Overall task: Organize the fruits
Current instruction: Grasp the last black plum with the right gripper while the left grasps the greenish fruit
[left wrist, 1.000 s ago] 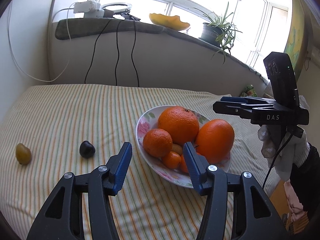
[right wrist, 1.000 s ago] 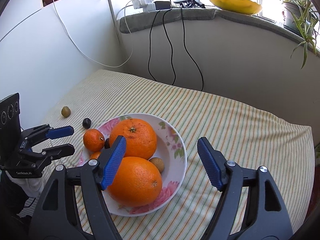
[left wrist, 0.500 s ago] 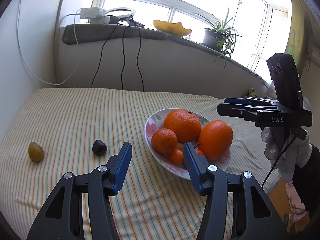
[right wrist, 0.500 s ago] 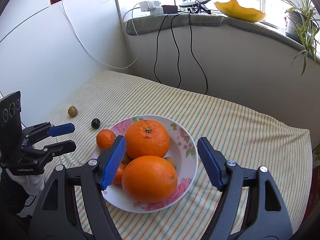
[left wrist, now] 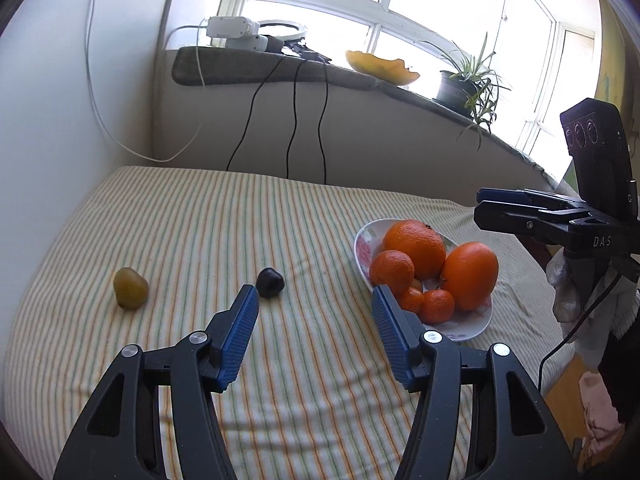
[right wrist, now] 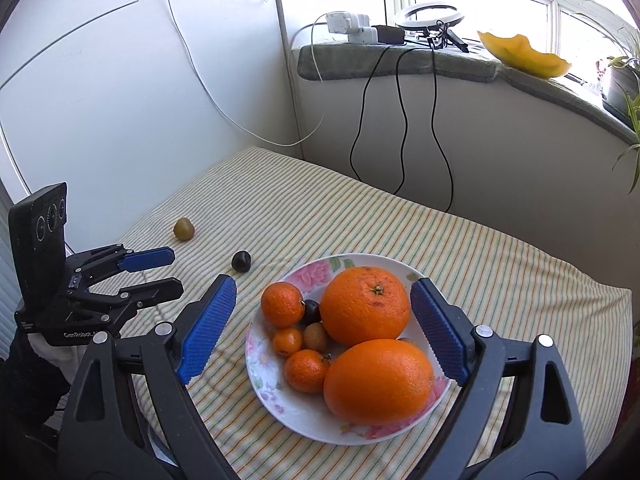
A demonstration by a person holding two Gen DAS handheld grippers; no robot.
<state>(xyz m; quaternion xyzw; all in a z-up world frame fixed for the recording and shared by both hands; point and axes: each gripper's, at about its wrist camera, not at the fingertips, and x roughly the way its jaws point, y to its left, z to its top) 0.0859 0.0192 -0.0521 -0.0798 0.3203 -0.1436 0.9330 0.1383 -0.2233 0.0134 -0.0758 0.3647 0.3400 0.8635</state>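
A flowered white plate (right wrist: 280, 394) (left wrist: 362, 246) holds two big oranges (right wrist: 365, 305) (right wrist: 378, 382), several small mandarins (right wrist: 282, 304) and a few small dark and brown fruits. On the striped cloth left of the plate lie a dark plum (left wrist: 270, 282) (right wrist: 241, 261) and a yellow-green fruit (left wrist: 130, 288) (right wrist: 183, 228). My left gripper (left wrist: 314, 312) hovers over bare cloth just short of the plum, its jaws opening with nothing between them. My right gripper (right wrist: 322, 308) hangs above the plate, jaws opening wide, clear of the fruit.
The striped cloth (left wrist: 200, 220) covers a table set against white walls. A sill behind carries a power strip (right wrist: 350, 24), a ring light (right wrist: 430, 14), hanging cables, a yellow dish (right wrist: 522, 56) and a potted plant (left wrist: 464, 84). A gloved hand (left wrist: 568, 288) holds the right gripper's handle.
Both grippers have pulled back from the plate, and their jaws have spread wider. In the left wrist view the plate slid right, bringing the plum and yellow-green fruit nearer the centre.
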